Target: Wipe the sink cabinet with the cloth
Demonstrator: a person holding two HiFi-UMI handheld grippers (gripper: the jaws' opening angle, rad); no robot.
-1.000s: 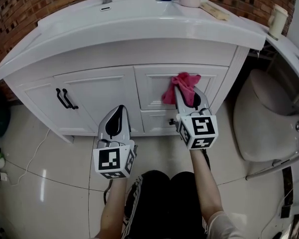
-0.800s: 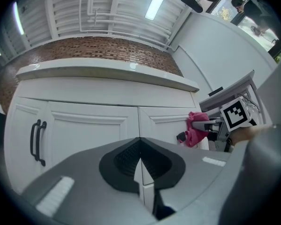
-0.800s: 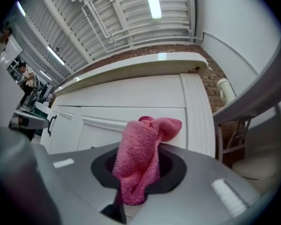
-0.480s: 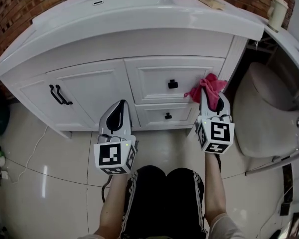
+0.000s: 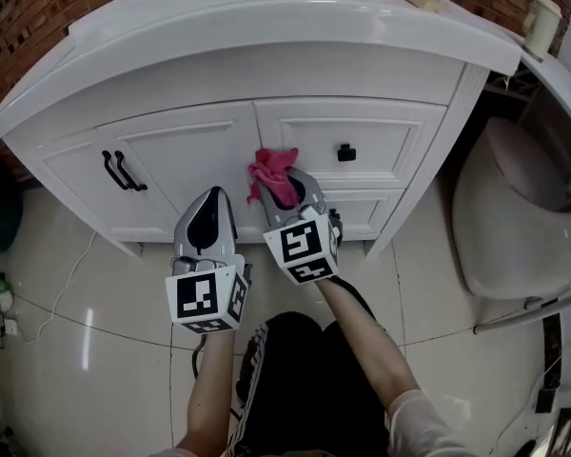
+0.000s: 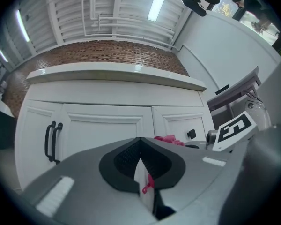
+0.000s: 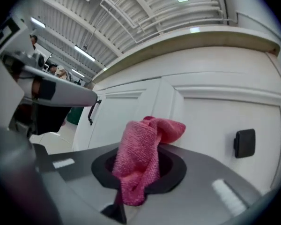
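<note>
- The right gripper point(image 7: 139, 175) is clamped on the pink cloth point(image 7: 143, 149), which bunches up out of its jaws at the centre of that view.
- At the centre of the head view, the cloth meets the front of the white sink cabinet point(image 5: 186, 150), between door and drawer, left of the black knob point(image 5: 345, 152).
- The left gripper point(image 5: 210, 196) sits just to the left, jaws closed together, pointing at the door, right of the black handles point(image 5: 124, 171).

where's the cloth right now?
Head view, centre: the cloth is held in the right gripper, up against the cabinet front, just left of the black drawer knob and right of the door handles.
</note>
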